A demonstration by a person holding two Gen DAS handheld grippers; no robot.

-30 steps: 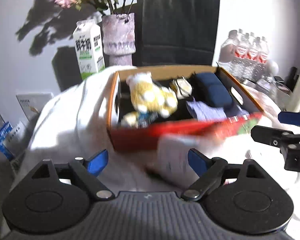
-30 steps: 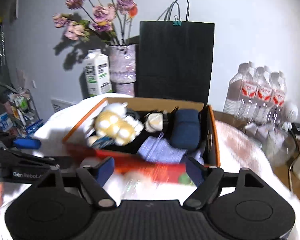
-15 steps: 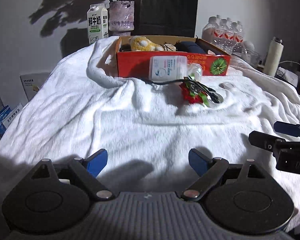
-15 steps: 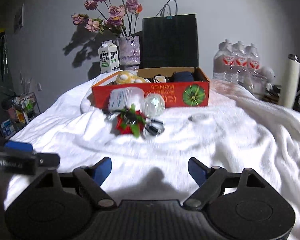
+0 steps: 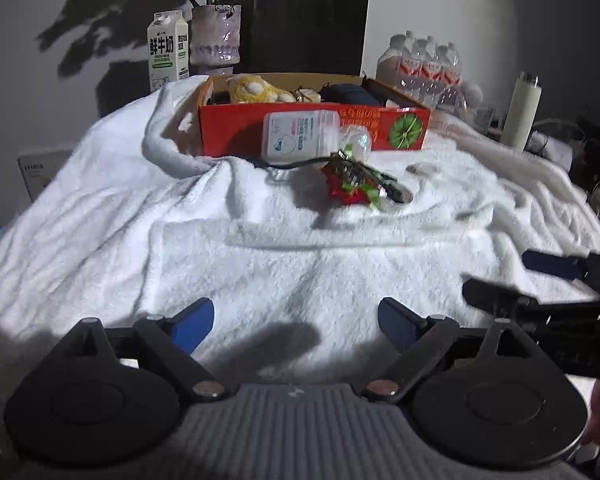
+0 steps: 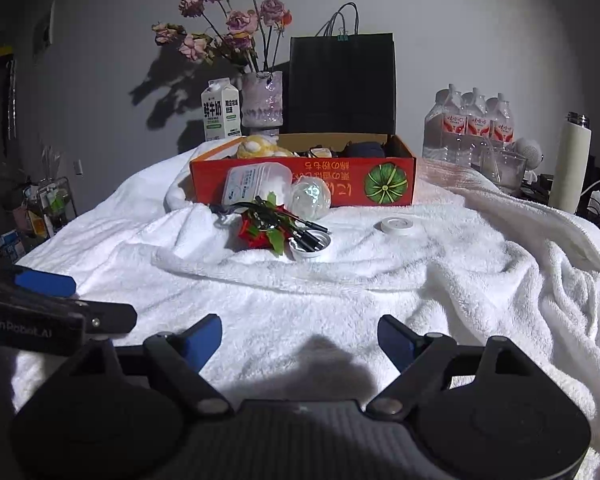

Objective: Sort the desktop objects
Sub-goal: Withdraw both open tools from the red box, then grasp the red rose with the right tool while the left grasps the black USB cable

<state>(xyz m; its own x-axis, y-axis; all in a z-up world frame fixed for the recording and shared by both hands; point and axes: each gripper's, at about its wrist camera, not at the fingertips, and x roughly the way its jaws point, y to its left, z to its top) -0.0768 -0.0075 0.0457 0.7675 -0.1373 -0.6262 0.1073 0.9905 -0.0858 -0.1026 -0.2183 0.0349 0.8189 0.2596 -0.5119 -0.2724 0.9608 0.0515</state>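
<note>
White towel (image 6: 340, 300), half-filled red box (image 6: 352, 186)

wrist cams low, facing box (image 5: 236, 132), shared view

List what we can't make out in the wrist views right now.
- Red box contents: near wall hides all but the tops of the plush toy and dark items, both views.
- Clear tub label: too small to read.
- Cable end in the white lid: too tangled to tell.
- Left gripper and right gripper: open, empty.
</note>
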